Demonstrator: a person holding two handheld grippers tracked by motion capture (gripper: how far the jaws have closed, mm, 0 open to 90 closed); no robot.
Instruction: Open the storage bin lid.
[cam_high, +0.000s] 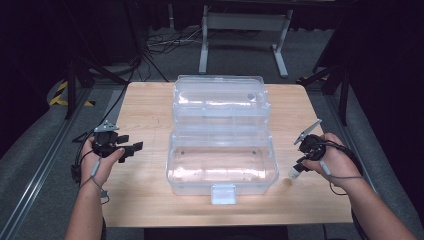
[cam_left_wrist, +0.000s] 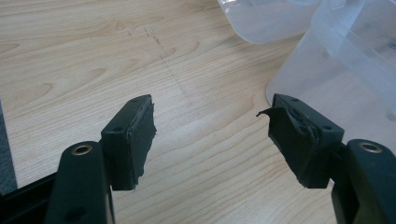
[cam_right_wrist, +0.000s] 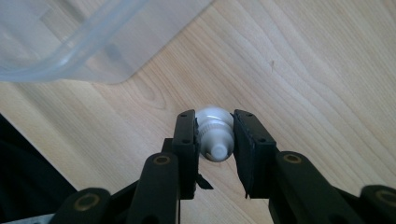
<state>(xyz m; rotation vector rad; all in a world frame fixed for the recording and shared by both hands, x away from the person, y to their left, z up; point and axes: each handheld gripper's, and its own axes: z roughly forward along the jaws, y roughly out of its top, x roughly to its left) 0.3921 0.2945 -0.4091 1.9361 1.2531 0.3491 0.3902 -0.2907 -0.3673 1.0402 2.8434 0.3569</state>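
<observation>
Beside clear box (cam_high: 220, 165), right gripper (cam_right_wrist: 215, 140) fingers clamping white bottle (cam_right_wrist: 215, 135)

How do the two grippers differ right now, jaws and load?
The left gripper has its jaws spread wide with nothing between them; the right gripper has its jaws closed on a small white bottle. The left one sits left of the open clear box, the right one on the box's other side. Both hover over the wooden table.

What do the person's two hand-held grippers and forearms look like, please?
Both are black with two blocky jaws lined with ragged dark pads: left hand-held gripper, right hand-held gripper. Each carries a grey three-cornered plate and trails a thin grey cable. The forearms are bare, without sleeves.
</observation>
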